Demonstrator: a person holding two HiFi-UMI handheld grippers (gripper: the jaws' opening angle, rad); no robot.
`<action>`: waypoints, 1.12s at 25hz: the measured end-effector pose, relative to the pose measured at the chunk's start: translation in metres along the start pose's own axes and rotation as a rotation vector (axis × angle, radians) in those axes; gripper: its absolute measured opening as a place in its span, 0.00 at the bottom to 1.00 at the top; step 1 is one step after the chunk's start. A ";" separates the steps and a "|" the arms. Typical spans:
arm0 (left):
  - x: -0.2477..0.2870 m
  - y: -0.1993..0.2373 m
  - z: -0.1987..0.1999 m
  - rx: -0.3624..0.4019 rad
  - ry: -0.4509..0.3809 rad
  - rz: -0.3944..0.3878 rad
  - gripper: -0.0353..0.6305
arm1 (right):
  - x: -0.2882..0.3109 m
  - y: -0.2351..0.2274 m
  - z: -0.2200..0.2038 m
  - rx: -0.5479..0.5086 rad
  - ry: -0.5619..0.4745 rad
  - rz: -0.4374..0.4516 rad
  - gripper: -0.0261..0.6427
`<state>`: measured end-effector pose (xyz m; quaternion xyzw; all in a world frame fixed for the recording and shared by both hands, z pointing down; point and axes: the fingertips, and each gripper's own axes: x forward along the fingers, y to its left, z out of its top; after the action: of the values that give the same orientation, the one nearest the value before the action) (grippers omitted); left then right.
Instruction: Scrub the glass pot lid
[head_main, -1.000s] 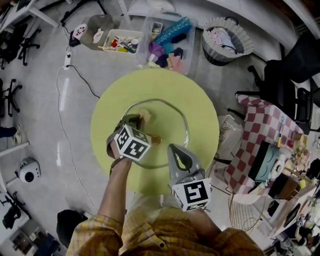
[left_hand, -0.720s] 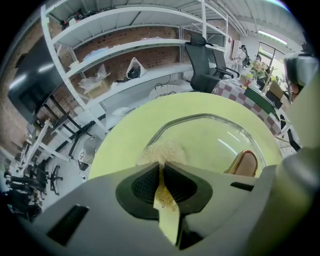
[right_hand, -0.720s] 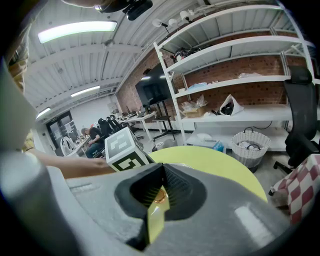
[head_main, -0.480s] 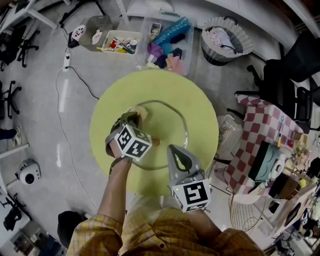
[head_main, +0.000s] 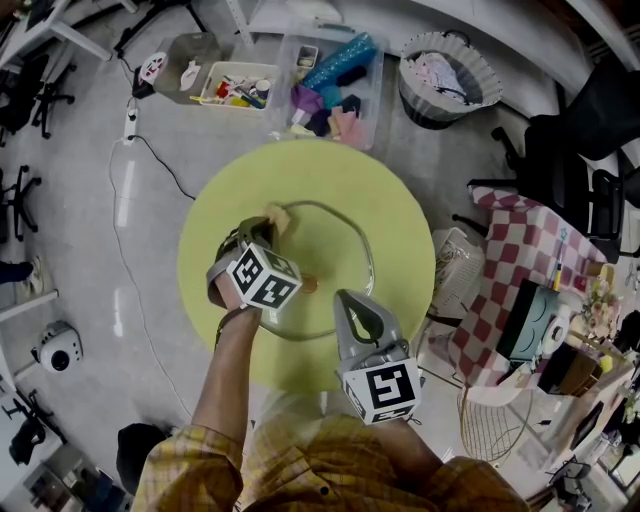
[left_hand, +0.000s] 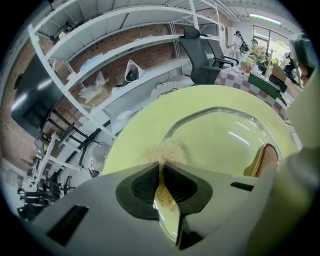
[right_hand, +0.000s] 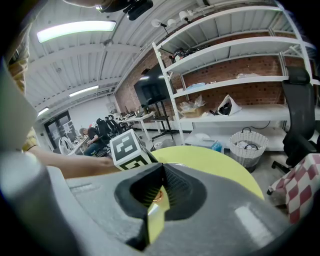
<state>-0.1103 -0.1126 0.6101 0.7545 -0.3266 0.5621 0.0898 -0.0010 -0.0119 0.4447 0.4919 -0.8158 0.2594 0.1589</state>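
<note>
The glass pot lid (head_main: 335, 250) lies flat on a round yellow-green table (head_main: 400, 210), with its copper-coloured knob (head_main: 309, 285) near the middle. My left gripper (head_main: 262, 228) is shut on a beige fibrous scrubber (head_main: 277, 215) and holds it against the lid's far-left rim. In the left gripper view the scrubber (left_hand: 165, 150) sticks out past the jaws of the left gripper (left_hand: 161, 172), touching the lid (left_hand: 225, 135). My right gripper (head_main: 350, 298) is shut, its tips over the lid's near-right part. The right gripper (right_hand: 160, 189) has nothing visible between its jaws.
On the floor beyond the table stand a white tray of small items (head_main: 240, 85), a clear bin of coloured things (head_main: 335, 90) and a wicker basket (head_main: 443, 68). A checkered cloth (head_main: 520, 260) and an office chair (head_main: 590, 130) are at the right.
My left gripper has slid the scrubber a little to the left and away along the lid's rim. The right gripper and the lid have stayed put.
</note>
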 end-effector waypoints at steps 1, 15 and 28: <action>0.001 0.000 0.000 0.002 0.001 0.001 0.11 | 0.000 0.000 0.000 0.001 -0.002 -0.001 0.03; 0.005 0.002 0.005 -0.049 0.009 -0.012 0.11 | -0.006 -0.005 -0.004 0.014 -0.002 -0.009 0.03; 0.007 -0.004 0.019 -0.056 0.005 -0.022 0.11 | -0.010 -0.013 -0.001 0.020 -0.008 -0.014 0.03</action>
<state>-0.0917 -0.1216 0.6111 0.7538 -0.3335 0.5537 0.1180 0.0149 -0.0093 0.4443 0.5001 -0.8103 0.2646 0.1526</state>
